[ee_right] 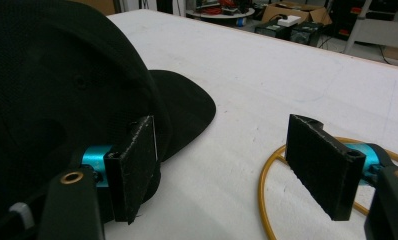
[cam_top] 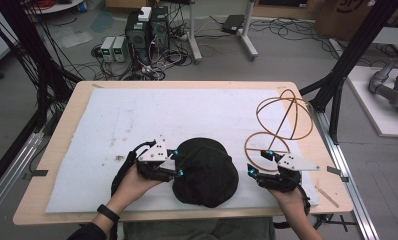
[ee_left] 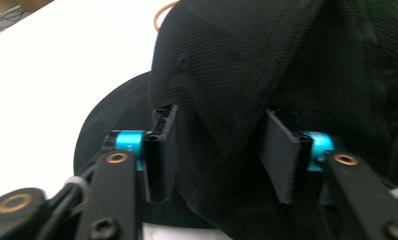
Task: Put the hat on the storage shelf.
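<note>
White padding [cam_top: 137, 120] covers the wooden table, with floor cables seen at the upper left. At lower centre of the high view a black cap [cam_top: 204, 172] is laid. A fold of its fabric is bracketed by the left gripper [cam_top: 177, 162], apparently to lift it; whether the pads press cannot be told. The right gripper [cam_top: 259, 162] is held released beside the cap, before a wire stand [cam_top: 282, 125].

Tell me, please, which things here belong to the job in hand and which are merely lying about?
In the job:
- black cap
- left gripper, jaws around a fold of the cap's crown
- right gripper, jaws open beside the cap
- wire hat stand, probably

Lying about:
- white mat as work surface
- computer boxes and cables on the floor
</note>
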Demonstrator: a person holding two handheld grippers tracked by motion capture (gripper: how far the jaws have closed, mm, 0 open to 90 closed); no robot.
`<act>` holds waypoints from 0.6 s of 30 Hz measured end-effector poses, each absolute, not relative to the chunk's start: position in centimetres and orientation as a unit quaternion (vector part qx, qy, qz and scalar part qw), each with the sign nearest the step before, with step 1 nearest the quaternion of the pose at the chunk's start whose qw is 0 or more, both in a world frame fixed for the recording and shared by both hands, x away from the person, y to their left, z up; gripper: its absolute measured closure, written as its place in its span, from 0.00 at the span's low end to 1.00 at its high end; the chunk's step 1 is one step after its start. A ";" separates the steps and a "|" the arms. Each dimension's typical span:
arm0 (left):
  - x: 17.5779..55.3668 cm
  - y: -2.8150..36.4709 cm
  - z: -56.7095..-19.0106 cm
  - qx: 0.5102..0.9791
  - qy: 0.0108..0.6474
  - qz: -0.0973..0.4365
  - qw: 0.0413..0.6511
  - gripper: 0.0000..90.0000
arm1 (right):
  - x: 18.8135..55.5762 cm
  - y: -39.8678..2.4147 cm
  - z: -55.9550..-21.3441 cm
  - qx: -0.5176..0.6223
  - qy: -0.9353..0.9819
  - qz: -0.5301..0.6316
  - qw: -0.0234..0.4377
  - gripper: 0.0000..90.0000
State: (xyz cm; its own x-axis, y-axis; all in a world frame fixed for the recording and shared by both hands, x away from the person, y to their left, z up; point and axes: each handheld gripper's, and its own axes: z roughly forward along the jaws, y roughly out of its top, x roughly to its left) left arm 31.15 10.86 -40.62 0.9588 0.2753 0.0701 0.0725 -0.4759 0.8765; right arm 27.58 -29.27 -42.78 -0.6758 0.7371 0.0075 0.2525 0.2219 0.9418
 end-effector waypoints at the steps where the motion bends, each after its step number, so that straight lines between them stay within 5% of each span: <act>1: 31.1 10.8 -40.7 0.854 0.102 0.105 0.500 0.64 | 27.6 -29.2 -42.8 0.329 0.747 0.529 0.230 0.31; 5: 31.2 10.6 -40.8 0.854 0.106 0.110 0.498 0.66 | 27.6 -29.1 -42.8 0.329 0.750 0.528 0.226 0.31; 9: 31.0 10.5 -40.7 0.854 0.100 0.123 0.496 0.82 | 27.6 -29.1 -42.8 0.323 0.752 0.528 0.227 0.31; 18: 30.7 10.4 -40.4 0.848 0.113 0.152 0.495 0.96 | 27.5 -29.1 -42.7 0.324 0.750 0.530 0.229 0.32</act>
